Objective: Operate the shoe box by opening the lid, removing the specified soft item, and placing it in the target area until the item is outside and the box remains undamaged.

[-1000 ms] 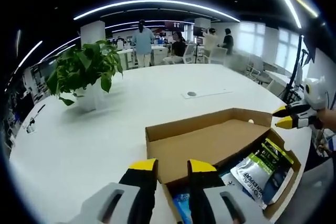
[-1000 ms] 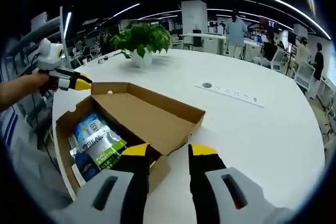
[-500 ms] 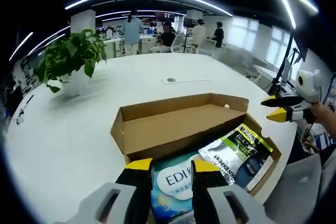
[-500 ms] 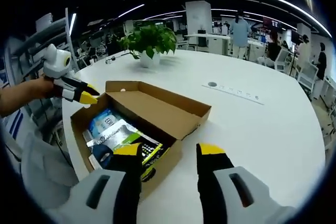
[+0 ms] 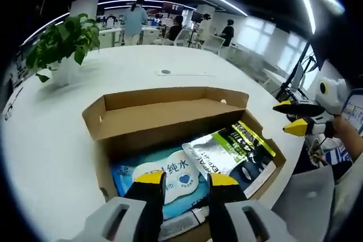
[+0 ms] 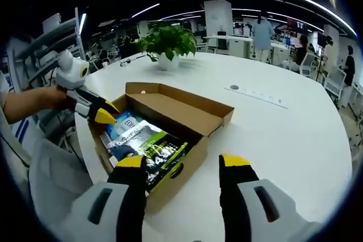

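The brown cardboard shoe box (image 5: 170, 106) lies open on the white table, its lid (image 6: 181, 111) folded back. Inside lie a blue-and-white soft pack (image 5: 170, 175) and a silver, green and black pouch (image 5: 235, 150), side by side. My left gripper (image 5: 186, 179) is open, its yellow tips just above the blue pack. In the right gripper view the left gripper (image 6: 105, 113) hovers at the box's far corner over the blue pack (image 6: 126, 124). My right gripper (image 6: 183, 162) is open at the box's near side by the pouch (image 6: 153, 148), and appears as well at the box's end (image 5: 296, 118).
A potted green plant (image 5: 59, 41) (image 6: 167, 38) stands farther back on the round white table (image 6: 283, 140). Grey chair backs (image 5: 317, 202) (image 6: 51, 168) sit at the table's edge beside the box. People stand at desks in the background.
Both grippers have come closer to the box. The left one now hangs over the box's inside, above the blue pack; more of the contents shows. The lid stays folded back.
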### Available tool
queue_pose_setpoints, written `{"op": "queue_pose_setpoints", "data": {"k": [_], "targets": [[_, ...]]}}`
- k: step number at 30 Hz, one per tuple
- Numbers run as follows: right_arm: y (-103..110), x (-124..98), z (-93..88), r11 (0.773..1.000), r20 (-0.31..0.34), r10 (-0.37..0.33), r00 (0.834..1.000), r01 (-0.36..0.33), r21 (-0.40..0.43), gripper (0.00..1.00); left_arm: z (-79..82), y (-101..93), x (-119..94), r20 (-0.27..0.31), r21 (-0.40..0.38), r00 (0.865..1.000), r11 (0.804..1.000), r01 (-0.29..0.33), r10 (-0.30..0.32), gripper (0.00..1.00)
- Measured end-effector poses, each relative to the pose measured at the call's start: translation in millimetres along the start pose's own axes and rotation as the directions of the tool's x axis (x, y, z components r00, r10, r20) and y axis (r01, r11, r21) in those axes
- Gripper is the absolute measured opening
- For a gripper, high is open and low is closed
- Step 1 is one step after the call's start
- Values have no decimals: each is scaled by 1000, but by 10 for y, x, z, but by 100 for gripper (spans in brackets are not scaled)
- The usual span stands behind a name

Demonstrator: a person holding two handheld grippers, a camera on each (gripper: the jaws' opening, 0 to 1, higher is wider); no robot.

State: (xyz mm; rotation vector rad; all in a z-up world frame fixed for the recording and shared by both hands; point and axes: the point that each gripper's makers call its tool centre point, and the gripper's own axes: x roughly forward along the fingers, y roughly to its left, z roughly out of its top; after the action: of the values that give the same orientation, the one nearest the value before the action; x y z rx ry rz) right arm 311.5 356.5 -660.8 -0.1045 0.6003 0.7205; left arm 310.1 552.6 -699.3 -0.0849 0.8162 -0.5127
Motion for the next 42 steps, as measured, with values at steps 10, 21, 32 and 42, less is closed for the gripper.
{"op": "queue_pose_setpoints", "data": {"k": [10,21,32,42], "targets": [[145,-108,-136,1000,2,8,1000,-8,8,52,-178,-164,203,-53,-53,995,996,76,-79,28],[249,-144,-195,1000,14,29,999,-29,7,54,-240,-340,333,-80,-160,983,975,153,-168,25],[318,-122,-207,999,19,49,999,-49,-16,53,-192,-409,385,-61,-221,974,955,199,-217,10],[435,-40,-169,996,27,79,996,-78,-44,53,-64,-381,321,-21,-232,980,954,190,-200,1]]}}
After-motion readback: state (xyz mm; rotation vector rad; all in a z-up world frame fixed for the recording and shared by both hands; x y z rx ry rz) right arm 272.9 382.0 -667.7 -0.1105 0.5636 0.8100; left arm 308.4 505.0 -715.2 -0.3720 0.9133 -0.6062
